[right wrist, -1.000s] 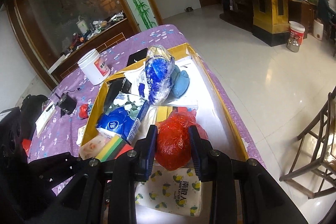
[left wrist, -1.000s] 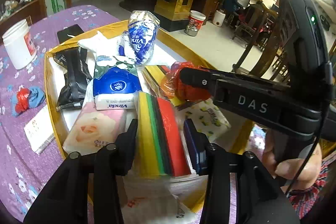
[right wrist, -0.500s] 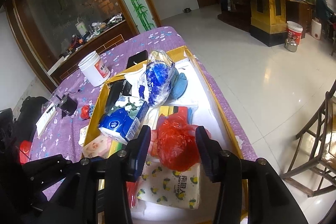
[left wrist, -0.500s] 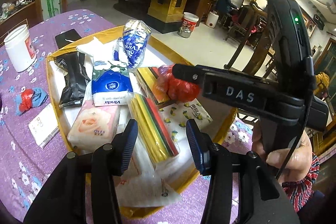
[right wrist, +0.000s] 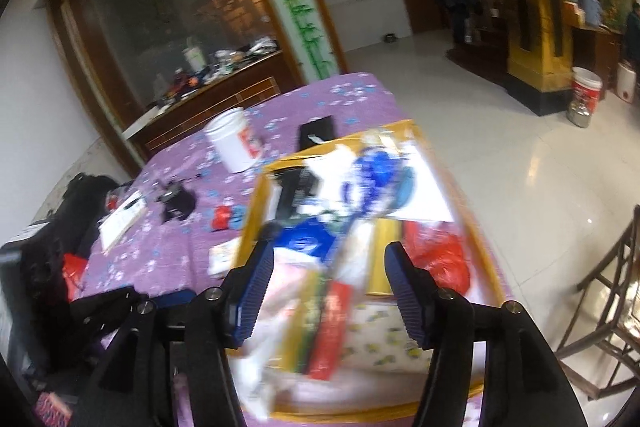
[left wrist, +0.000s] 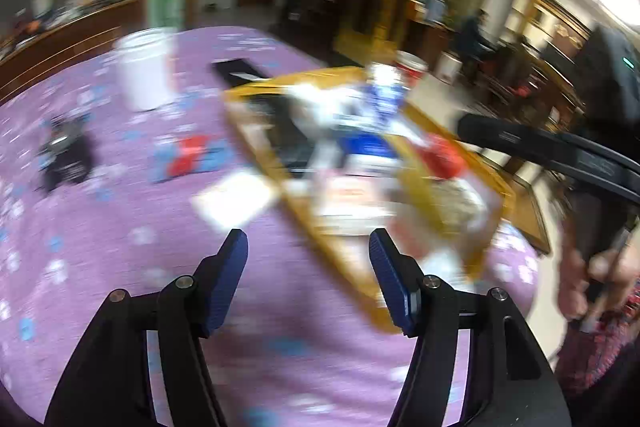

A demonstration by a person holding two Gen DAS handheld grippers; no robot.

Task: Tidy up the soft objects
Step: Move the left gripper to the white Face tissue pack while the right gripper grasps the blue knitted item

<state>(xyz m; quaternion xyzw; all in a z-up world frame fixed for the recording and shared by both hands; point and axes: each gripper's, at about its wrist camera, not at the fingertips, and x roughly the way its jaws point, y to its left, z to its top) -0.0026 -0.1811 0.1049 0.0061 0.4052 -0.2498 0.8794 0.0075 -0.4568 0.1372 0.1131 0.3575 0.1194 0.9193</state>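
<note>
A yellow tray point(right wrist: 485, 267) on the purple tablecloth holds the soft packs. In it lie a red plastic bag point(right wrist: 440, 259), a striped sponge pack point(right wrist: 324, 323), a blue tissue pack point(right wrist: 306, 243) and a lemon-print tissue pack point(right wrist: 380, 343). My right gripper point(right wrist: 330, 251) hovers above the tray's near end, jaws opening, gripping nothing; the red bag lies to its right. The left wrist view is motion-blurred. My left gripper point(left wrist: 308, 243) hangs over the tablecloth beside the tray's point(left wrist: 304, 219) left rim, jaws opening and empty.
Left of the tray stand a white jar point(right wrist: 234, 139), a black phone point(right wrist: 316, 131), a red-and-blue cloth point(left wrist: 192, 159), a white paper pack point(left wrist: 236, 203) and a small black device point(right wrist: 176, 201). A hand point(left wrist: 592, 275) holds the other gripper. A wooden chair point(right wrist: 608, 307) stands right.
The left gripper let go of the striped sponge pack, opened and swung left off the tray over the tablecloth. The right gripper released the red bag, opened and drew up and back.
</note>
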